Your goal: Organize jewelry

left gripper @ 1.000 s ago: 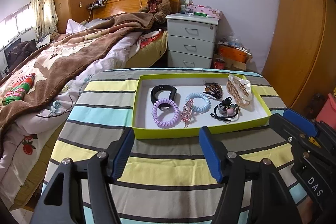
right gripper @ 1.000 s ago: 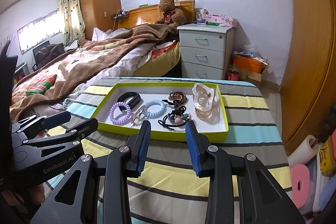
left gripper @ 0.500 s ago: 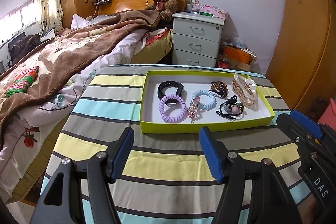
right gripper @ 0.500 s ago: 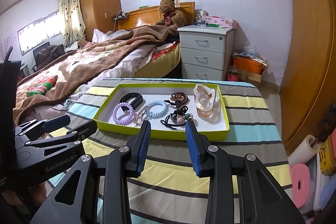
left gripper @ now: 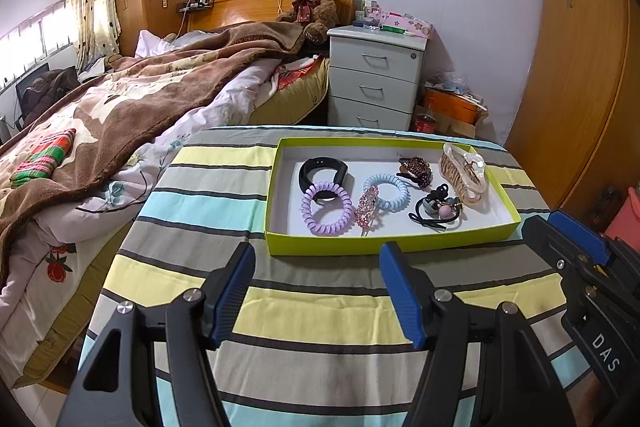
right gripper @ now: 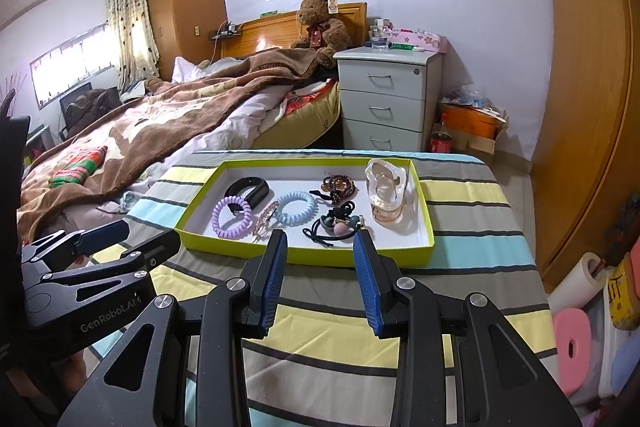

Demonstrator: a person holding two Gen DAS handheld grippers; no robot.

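in a bedroom, a striped-cloth bench (left gripper: 320,307) carries a green tray (left gripper: 392,245) at frame centre gathering hair ties and clips, while the left tool (left gripper: 316,291) and right tool (right gripper: 320,275) hover short of it, both open and empty, seemingly done.

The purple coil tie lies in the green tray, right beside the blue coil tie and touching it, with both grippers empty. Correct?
Not quite. The purple coil tie and blue coil tie are apart: a pink clip lies between them in the tray, as the left wrist view shows. Both the left gripper and right gripper are empty.
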